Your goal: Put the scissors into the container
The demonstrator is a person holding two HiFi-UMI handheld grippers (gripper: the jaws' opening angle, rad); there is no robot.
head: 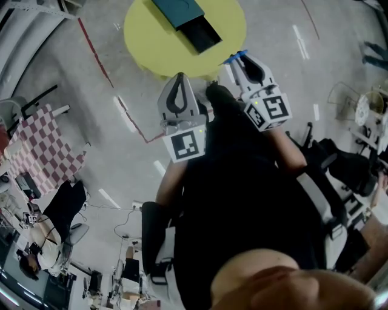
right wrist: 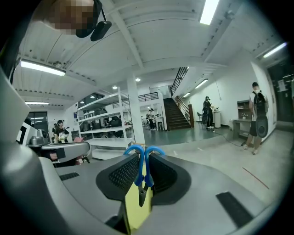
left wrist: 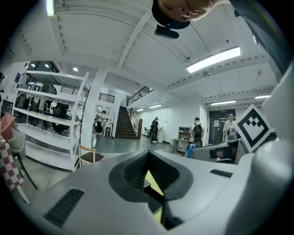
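Blue-handled scissors [right wrist: 142, 172] stand upright between the jaws of my right gripper [right wrist: 143, 155], handles up and dark blades pointing down. In the head view only a bit of blue handle [head: 237, 57] shows at the tip of that gripper [head: 237, 60], over the near edge of the round yellow table [head: 151, 42]. The container [head: 185, 18], a teal box with a dark open end, lies at the table's far side. My left gripper [head: 179, 79] hangs just short of the table's near edge, shut with nothing in it. In its own view, the left gripper [left wrist: 148, 155] shows only yellow through its gap.
Grey floor with red tape lines [head: 97, 57] surrounds the table. A red-checked cloth [head: 42, 151] and office chairs [head: 70, 206] are at the left; more chairs and gear [head: 357, 163] are at the right. Shelving [left wrist: 50, 119] and a staircase [left wrist: 125, 124] stand far off.
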